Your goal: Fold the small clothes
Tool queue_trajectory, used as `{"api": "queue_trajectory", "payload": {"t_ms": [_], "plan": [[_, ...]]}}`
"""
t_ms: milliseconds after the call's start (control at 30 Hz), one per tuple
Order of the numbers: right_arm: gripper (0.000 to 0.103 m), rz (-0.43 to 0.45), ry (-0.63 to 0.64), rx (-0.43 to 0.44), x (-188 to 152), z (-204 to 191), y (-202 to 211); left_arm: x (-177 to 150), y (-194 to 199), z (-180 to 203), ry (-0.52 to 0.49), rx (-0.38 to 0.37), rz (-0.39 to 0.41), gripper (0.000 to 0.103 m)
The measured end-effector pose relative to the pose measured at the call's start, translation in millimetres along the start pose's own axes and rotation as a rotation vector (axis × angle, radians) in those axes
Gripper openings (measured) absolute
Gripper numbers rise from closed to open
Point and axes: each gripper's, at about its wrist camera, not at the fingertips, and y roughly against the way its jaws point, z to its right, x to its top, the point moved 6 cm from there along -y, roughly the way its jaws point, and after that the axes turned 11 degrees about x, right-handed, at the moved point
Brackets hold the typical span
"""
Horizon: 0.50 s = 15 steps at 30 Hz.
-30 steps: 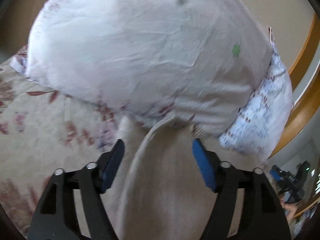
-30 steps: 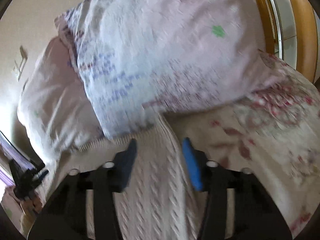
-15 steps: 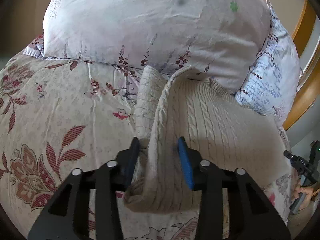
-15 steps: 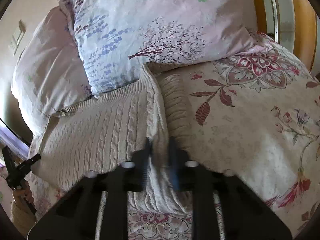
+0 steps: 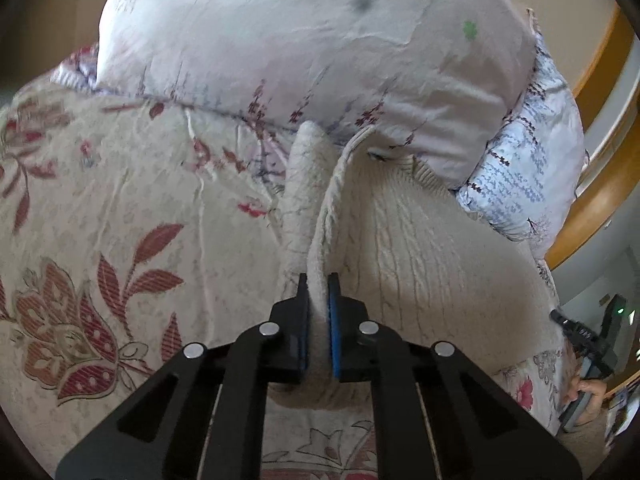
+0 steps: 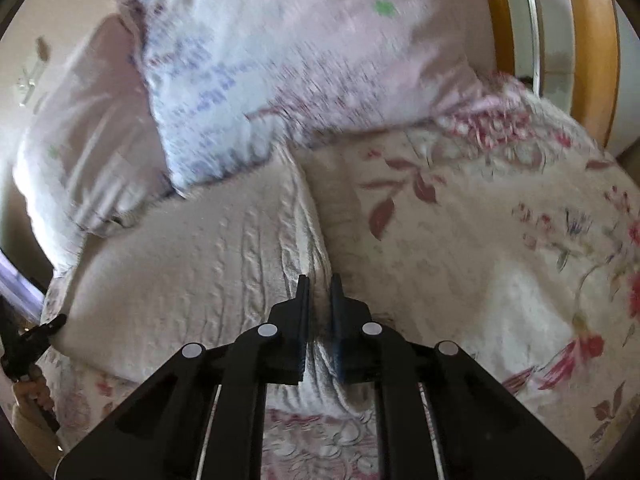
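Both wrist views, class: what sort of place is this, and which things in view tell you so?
Most likely a bedroom. A cream sweater lies on a floral bedspread, two pillows sit behind it, and a wooden frame, probably the headboard, curves past them.

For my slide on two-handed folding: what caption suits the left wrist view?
Left gripper shut on the cream knit sweater's edge, on a floral bedspread below the pillows.
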Motion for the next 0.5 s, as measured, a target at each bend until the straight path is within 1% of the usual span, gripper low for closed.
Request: {"api": "queue_trajectory", "payload": {"t_ms": [167,200,233,267,300,333,400,433,500], "plan": [[0.013,-0.005,0.057,-0.064,2,-8,-5,2,-2,0,0.020,-0.019,-0.007,0.014],[0.019,-0.005,0.059,-0.068,2,-9,-4,2,-1,1,0.024,-0.029,-0.009,0.022],[0.029,0.003,0.055,-0.077,4,-10,-1,5,2,2,0.032,-0.051,-0.006,0.037],[0.037,0.020,0.052,-0.083,6,-12,3,8,5,2,0.042,-0.056,0.007,0.049],[0.053,0.038,0.053,-0.081,7,-15,8,11,8,1,0.051,-0.047,0.022,0.066],[0.060,0.065,0.062,-0.069,10,-20,14,17,11,-1,0.063,-0.034,0.044,0.069],[0.061,0.082,0.101,-0.050,13,-33,18,26,10,-5,0.092,-0.040,0.034,0.069],[0.064,0.076,0.125,-0.029,14,-42,17,30,6,-6,0.115,-0.055,0.019,0.070],[0.067,0.053,0.147,0.017,13,-56,12,37,-2,-9,0.146,-0.071,-0.009,0.070]]}}
